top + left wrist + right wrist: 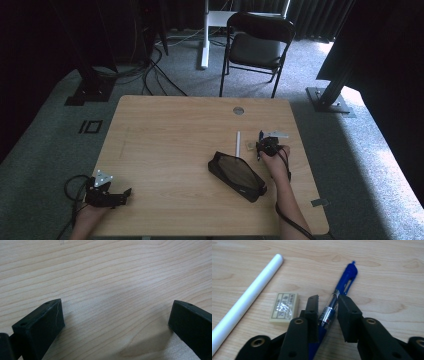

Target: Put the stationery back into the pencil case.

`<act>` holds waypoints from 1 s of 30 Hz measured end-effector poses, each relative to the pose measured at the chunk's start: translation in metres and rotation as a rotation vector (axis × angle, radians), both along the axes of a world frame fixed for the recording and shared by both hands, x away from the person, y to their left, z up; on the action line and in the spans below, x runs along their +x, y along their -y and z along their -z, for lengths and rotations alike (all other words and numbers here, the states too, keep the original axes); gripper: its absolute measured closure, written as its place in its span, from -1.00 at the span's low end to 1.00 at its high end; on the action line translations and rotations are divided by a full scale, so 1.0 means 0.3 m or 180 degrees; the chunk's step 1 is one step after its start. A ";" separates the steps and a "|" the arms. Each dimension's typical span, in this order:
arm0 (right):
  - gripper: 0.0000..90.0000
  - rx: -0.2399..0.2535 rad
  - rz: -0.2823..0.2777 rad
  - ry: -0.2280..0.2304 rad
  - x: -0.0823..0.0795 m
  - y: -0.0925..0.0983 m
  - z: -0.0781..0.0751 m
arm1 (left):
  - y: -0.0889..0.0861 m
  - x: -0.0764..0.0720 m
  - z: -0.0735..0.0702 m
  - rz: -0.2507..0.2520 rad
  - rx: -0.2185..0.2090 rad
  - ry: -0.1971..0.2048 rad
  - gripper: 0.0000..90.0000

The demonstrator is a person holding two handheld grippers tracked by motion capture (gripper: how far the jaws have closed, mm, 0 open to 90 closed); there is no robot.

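Note:
A blue pen (347, 277) lies on the wooden table (175, 135), its clear barrel between the two black jaws of my right gripper (328, 307). Both pads touch the barrel, one on each side, and the pen rests on the wood. From above, the right gripper (261, 145) sits near the table's right edge. To the left of the pen lie a small cream eraser (284, 307) and a long white stick (254, 287). My left gripper (122, 196) rests at the near left corner, and its jaws (116, 315) stand wide open over bare wood.
A black zip pouch (237, 175) lies open-faced just left of my right forearm. A round cable hole (238, 110) sits near the table's far edge. Beyond the table stand a black folding chair (257, 42) and stand legs on grey carpet.

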State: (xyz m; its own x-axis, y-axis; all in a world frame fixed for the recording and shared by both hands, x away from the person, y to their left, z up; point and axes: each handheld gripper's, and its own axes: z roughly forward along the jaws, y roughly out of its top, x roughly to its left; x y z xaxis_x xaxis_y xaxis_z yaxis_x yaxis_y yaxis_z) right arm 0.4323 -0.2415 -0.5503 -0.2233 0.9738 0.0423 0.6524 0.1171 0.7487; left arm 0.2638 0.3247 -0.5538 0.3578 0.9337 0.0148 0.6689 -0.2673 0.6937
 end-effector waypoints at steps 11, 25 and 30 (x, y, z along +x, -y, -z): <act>0.77 0.0110 0.0173 -0.0043 -0.002 0.025 -0.021 | 0.000 0.000 0.000 0.0000 0.0000 -0.0001 -0.99; 0.76 0.0304 0.0078 0.0113 -0.055 0.076 -0.135 | 0.000 0.000 0.000 0.0000 0.0000 -0.0001 -0.99; 0.77 0.0392 -0.0015 0.0175 -0.086 0.086 -0.170 | 0.000 0.000 0.000 0.0000 0.0000 -0.0002 -0.99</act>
State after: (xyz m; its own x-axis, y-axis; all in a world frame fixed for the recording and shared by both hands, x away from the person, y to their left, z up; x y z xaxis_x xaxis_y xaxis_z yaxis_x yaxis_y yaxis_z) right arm 0.4067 -0.2672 -0.4994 -0.2332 0.9609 0.1491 0.6096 0.0250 0.7923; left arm 0.2638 0.3247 -0.5538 0.3579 0.9337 0.0145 0.6692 -0.2673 0.6934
